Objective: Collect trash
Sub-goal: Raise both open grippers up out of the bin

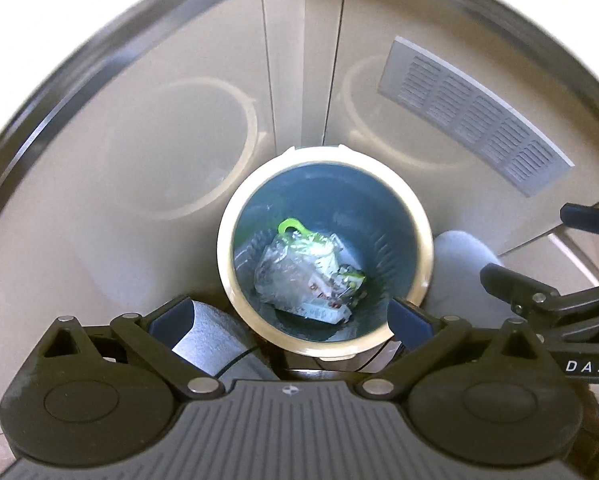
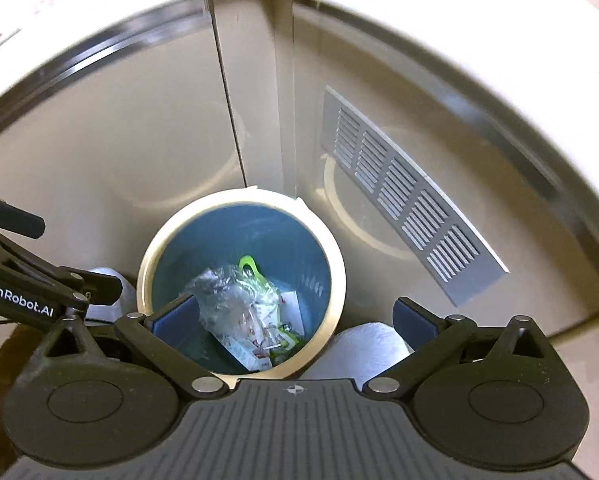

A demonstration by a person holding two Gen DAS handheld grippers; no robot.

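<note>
Left gripper (image 1: 291, 320) and right gripper (image 2: 293, 318) hovering wide open, empty, over trash bin (image 1: 425, 248); crowding arms risking collision, tipping it.

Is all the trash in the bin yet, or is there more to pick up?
Done: crumpled wrappers and a green plastic piece already lie at the bottom of the bin. In hand: nothing. The left gripper and right gripper are both open and empty above the bin. Left: no other trash shows here, only the white rolls beside the bin, so I can't tell if more waits elsewhere.
</note>
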